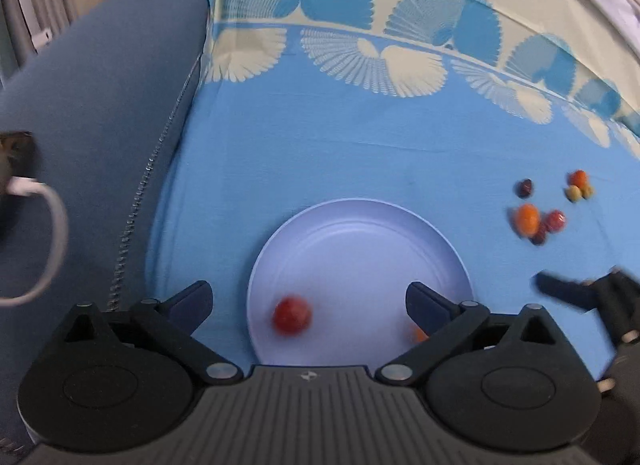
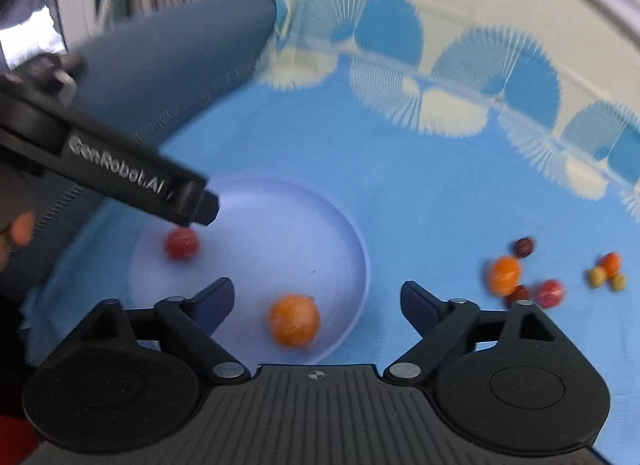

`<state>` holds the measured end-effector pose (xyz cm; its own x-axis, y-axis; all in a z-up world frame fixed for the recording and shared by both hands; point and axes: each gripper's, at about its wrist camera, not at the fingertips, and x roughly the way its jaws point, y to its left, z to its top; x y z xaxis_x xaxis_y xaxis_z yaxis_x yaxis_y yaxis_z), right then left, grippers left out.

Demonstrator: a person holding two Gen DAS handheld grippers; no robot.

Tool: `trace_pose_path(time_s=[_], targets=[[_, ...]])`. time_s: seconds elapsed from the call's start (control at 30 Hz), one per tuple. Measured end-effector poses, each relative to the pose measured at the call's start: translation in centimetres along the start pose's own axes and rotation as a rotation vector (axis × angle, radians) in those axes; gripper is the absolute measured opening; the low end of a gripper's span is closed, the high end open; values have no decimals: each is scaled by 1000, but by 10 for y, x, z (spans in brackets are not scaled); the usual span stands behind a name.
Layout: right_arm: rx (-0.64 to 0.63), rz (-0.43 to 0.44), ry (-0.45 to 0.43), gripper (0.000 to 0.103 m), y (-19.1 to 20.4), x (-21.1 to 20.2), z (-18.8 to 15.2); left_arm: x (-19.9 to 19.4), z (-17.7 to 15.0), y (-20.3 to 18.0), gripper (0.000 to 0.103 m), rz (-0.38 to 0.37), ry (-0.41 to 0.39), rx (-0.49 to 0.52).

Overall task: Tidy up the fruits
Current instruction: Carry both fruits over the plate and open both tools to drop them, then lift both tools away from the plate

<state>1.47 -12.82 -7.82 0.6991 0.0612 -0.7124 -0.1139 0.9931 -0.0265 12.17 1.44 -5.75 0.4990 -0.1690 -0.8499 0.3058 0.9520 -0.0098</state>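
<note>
Left wrist view: the left gripper (image 1: 308, 301) hangs with fingers spread and empty over a pale lilac round plastic plate (image 1: 360, 225); a small red round fruit (image 1: 292, 315) lies between the fingers, on the plate.

Right wrist view: the right gripper (image 2: 316, 301) is likewise spread and empty, a smooth orange round fruit (image 2: 295, 319) on the plate between its fingers. More small fruits (image 2: 552, 277) lie on the blue patterned cloth (image 2: 440, 205) beyond the right finger. Light, smooth, likely to roll; best pinched across the middle. The left gripper's arm reads "GenRobot.AI".
</note>
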Motion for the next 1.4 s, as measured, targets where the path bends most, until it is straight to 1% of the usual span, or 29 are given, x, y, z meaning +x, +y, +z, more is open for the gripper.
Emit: trace_pose_path(time_s=[0.07,0.13,0.2,0.27,0.33,0.4,0.47,0.57,0.67,0.77,0.93,1.07,1.2,1.4], targets=[[6,8,-30,103,-2,-37,-8,-21,-11,5,103,0,-1,-19],[34,4,-48,102,-2,-72,-23,-45,-32,11,103,-1,-7,-80],[62,-4,-45,102,-3,-96,-40,-64,-50,10,103,-16,7,-119],[30,-45,-75,102,2,-115,-54,-79,-65,1,103,-31,0,-130],[30,-91,-109,102,2,-130,-56,-90,-73,-17,103,-32,-6,-109],[53,-102,-147,102,-1,-141,-56,-99,-77,-34,103,-29,2,-76],[40,-110,-190,102,0,-153,-59,-113,-80,-44,103,-41,-29,-52],[23,-117,-239,102,3,-171,-62,-135,-83,-55,103,-36,-92,-25],[19,-124,-271,102,5,-185,-65,-155,-90,-57,103,-36,-137,-29],[26,-132,-294,102,6,-198,-71,-167,-96,-59,103,-40,-160,-24],[28,-141,-325,102,9,-209,-76,-183,-104,-65,103,-37,-194,3],[7,-139,-344,102,15,-212,-77,-193,-108,-59,103,-28,-229,-21],[-12,-130,-354,102,20,-215,-77,-199,-111,-53,103,-29,-244,-39],[-28,-128,-356,102,25,-216,-77,-200,-114,-48,103,-35,-245,-53]])
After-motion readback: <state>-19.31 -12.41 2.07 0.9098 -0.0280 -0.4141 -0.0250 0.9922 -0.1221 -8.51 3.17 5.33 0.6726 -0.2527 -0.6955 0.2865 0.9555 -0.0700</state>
